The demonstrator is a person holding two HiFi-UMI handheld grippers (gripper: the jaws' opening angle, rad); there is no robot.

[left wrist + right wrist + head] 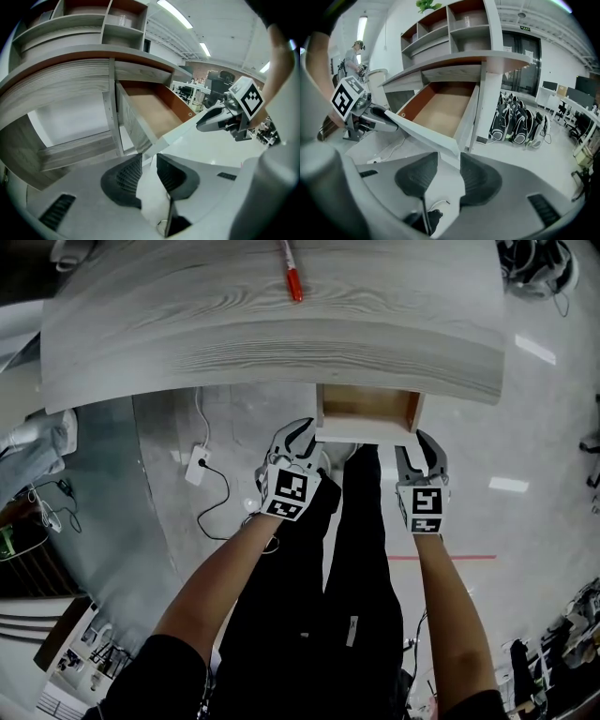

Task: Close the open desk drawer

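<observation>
Both my forearms reach forward and down from the bottom of the head view, roughly side by side, and each gripper tilts steeply down toward the pulled-out drawer (367,409) under the front edge of the desk (234,343). My left gripper (302,439) sits at the left end of the drawer's white front panel (366,435) and my right gripper (422,444) at its right end, their marker cubes facing up at me. In the left gripper view the left gripper (149,161) has its jaws parted, and the near corner of the front panel (173,133) sits just at the mouth of the gap, with the drawer (154,110) running back under the desktop. The right gripper view is the mirror of that: the right gripper (449,159) stands wide open, and the panel's (422,131) other corner dips toward the space between its dark pads (480,180), the brown-floored drawer (436,110) behind it. Each gripper shows in the other's view, out at the far end of the panel. From above, the fingertips are tucked against or under the panel's edge, so I cannot tell whether any pad touches the wood. The desktop covers the back of the drawer, and a red marker (292,276) is cut off by the top of the frame. My black trousers (347,559) hide the floor below the drawer.
</observation>
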